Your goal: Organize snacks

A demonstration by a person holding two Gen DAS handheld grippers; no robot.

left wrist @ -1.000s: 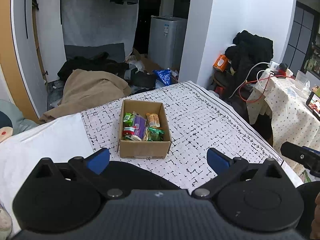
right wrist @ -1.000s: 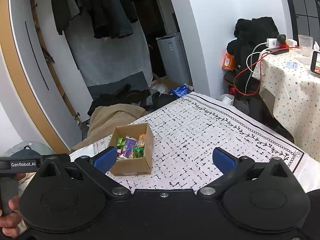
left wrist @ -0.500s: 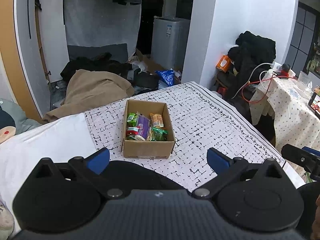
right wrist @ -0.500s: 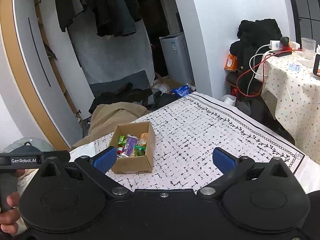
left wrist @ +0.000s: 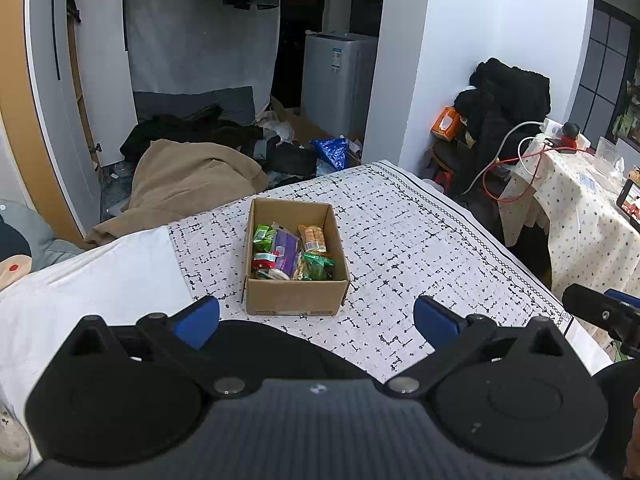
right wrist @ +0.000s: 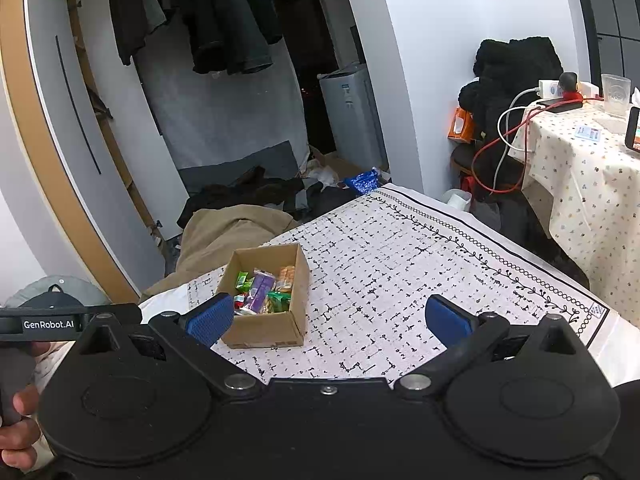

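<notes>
A brown cardboard box (left wrist: 294,304) sits on a black-and-white patterned cloth (left wrist: 420,252). Inside it lie several snack packets (left wrist: 286,250), green, purple, orange and red. My left gripper (left wrist: 316,322) hovers just short of the box's near wall, open, nothing between its blue pads. In the right wrist view the same box (right wrist: 264,330) with its snack packets (right wrist: 264,288) lies ahead and to the left. My right gripper (right wrist: 330,318) is open and empty, its left pad (right wrist: 210,318) overlapping the box's near left corner.
A table with a dotted cloth (left wrist: 580,204), cables and a phone stands at right. Clothes and a tan blanket (left wrist: 188,176) are heaped on the floor beyond the cloth's far edge. A hand (right wrist: 18,432) holds the other gripper's handle at lower left.
Both cameras have shifted slightly, so the box sits a little further right in each view. Both grippers stay open and the box's contents are unchanged.
</notes>
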